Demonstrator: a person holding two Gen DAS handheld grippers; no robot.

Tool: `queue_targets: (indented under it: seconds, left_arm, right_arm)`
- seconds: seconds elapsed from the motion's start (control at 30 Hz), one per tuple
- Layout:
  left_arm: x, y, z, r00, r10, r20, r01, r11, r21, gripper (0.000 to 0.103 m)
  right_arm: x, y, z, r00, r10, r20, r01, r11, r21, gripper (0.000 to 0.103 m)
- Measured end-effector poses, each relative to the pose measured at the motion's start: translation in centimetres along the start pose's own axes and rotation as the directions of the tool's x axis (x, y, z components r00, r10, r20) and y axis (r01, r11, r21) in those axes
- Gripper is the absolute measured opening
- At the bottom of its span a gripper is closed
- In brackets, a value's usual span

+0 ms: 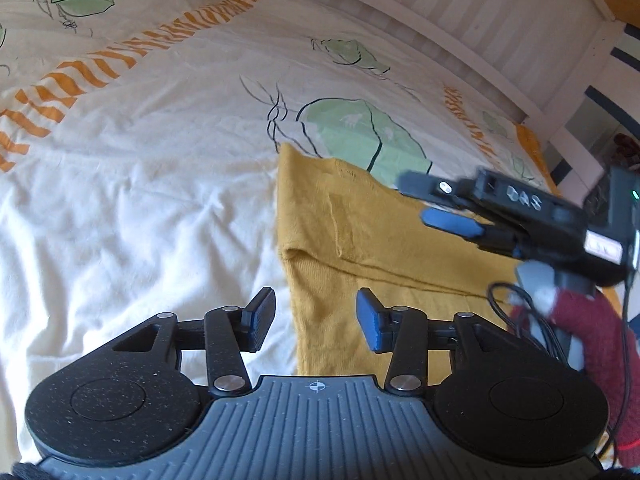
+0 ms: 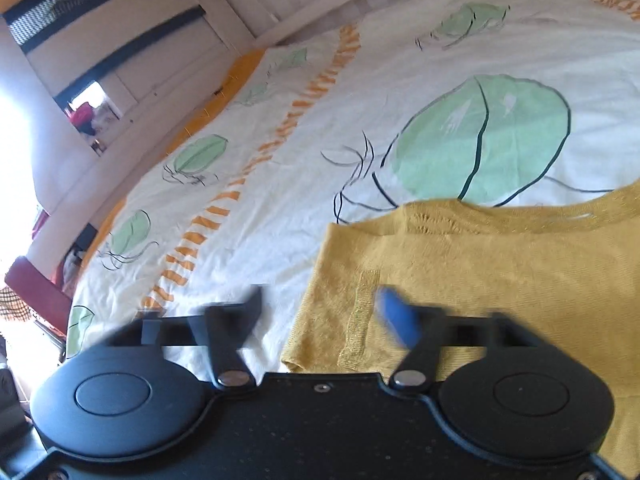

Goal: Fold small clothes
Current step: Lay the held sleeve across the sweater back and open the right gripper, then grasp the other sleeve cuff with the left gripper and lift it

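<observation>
Both hand-held grippers, left (image 1: 316, 322) and right (image 2: 320, 314), hover open above the yellow garment (image 1: 360, 240).

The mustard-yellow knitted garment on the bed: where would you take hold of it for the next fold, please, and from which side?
Probably the mustard-yellow knitted garment is best pinched at its near left corner, coming in from the bare white patterned bedspread side. That edge lies flat, straight and exposed, right between the open left gripper fingers.

Garment (image 1: 384, 248) lies flat on bedspread (image 1: 140, 184); headboard (image 1: 460, 12) behind it; both grippers above its near edge.
</observation>
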State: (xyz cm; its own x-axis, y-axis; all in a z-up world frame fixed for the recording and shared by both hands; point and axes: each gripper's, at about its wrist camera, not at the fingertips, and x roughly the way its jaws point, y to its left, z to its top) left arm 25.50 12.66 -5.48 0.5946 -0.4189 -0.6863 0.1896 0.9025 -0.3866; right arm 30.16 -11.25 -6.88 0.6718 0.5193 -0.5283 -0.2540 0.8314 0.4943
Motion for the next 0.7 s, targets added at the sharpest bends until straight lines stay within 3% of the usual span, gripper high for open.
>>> queue_targets:
  seconds: [0.07,0.17,0.4,0.47,0.7]
  left_arm:
    - [0.6,-0.7,0.6,1.000,0.001,0.014,-0.002,1.000,0.016,0.055]
    - [1.6,-2.4,1.4,0.999,-0.008,0.040,0.006,0.998,0.067,0.060]
    - [6.8,-5.2,3.2,0.999,-0.039,-0.002,0.039,0.994,0.098,0.061]
    - [8.5,-5.3,3.4,0.999,-0.020,-0.027,0.022,0.996,0.086,0.061]
    - [12.9,-5.5,3.5,0.992,0.078,-0.101,-0.067,0.991,0.114,0.060]
  right_arm:
    - [-1.5,-0.5,0.3,0.998,-0.047,0.031,0.048,0.998,-0.035,0.080]
    - [-4.1,-2.0,0.1,0.990,-0.119,0.077,0.126,0.989,-0.081,0.088]
    - [-9.6,-6.2,-3.1,0.956,-0.268,0.122,0.284,0.948,-0.146,0.094]
    - [-10.6,-7.2,-4.2,0.949,-0.292,0.116,0.308,0.938,-0.158,0.098]
    - [-11.0,-9.3,-7.5,0.944,-0.320,0.075,0.329,0.923,-0.201,0.099]
